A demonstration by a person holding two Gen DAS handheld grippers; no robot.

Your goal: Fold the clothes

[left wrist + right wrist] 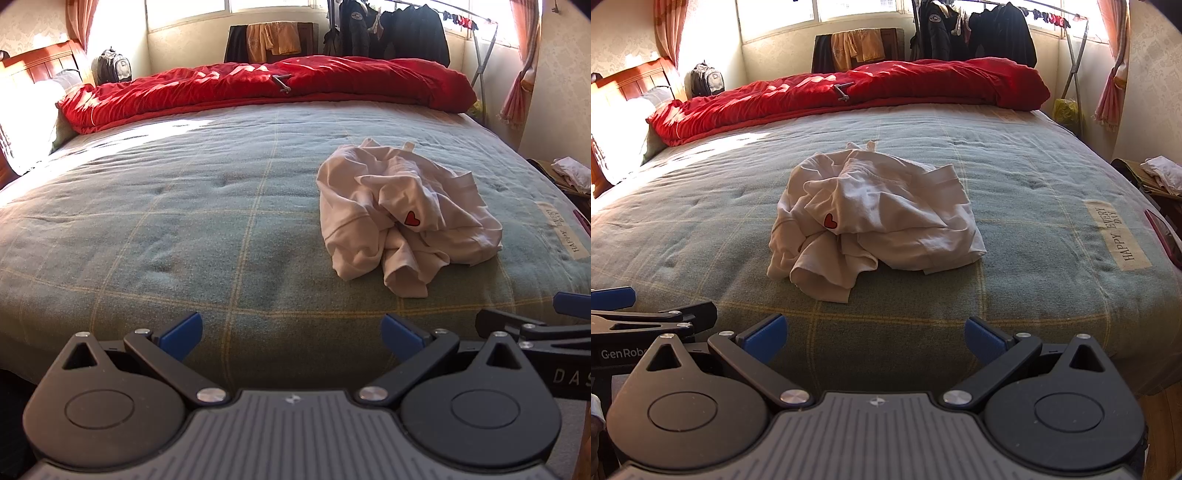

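A crumpled white garment point(402, 214) with a small red heart print lies in a heap on the green checked blanket point(184, 229) of the bed. In the right wrist view the same white garment point(875, 218) sits straight ahead, the blanket point(1034, 206) spreading around it. My left gripper point(291, 338) hovers over the bed's near edge, to the left of and short of the garment, open with nothing between its blue pads. My right gripper point(875, 338) is also open and empty, short of the heap. Each gripper shows at the edge of the other's view.
A red duvet point(266, 88) is bunched along the far side of the bed. A wooden headboard point(40, 62) and pillows stand at the left. Dark clothes hang on a rack point(975, 33) by the window. A pile of clothes point(1160, 173) lies off the bed's right side.
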